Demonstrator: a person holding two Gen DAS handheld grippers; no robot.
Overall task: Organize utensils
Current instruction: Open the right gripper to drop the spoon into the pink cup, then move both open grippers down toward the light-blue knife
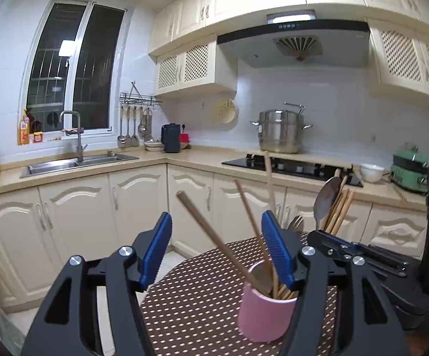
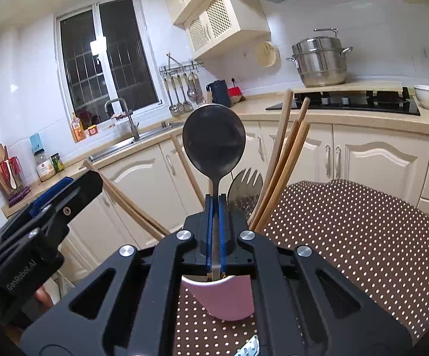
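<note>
A pink cup [image 1: 266, 316] stands on the brown dotted tablecloth [image 1: 196, 290]. Wooden chopsticks [image 1: 211, 231] lean out of it to the left. My left gripper [image 1: 216, 216] is open, its blue pads on either side of those chopsticks and not pressing on them. In the right wrist view, my right gripper [image 2: 215, 198] is shut on the handle of a dark metal spoon [image 2: 214, 139], just above the pink cup [image 2: 226, 296]. A fork [image 2: 245, 184] and more chopsticks [image 2: 285, 163] stand beside it. The left gripper [image 2: 51, 201] is close on the left.
The table's curved edge [image 2: 392, 207] faces cream cabinets. On the counter behind are a black hob [image 1: 291, 166], a steel steamer pot [image 1: 279, 130], a white bowl [image 1: 371, 172], a green appliance [image 1: 410, 169] and a sink [image 1: 78, 163]. A hand [image 2: 44, 296] holds the left gripper.
</note>
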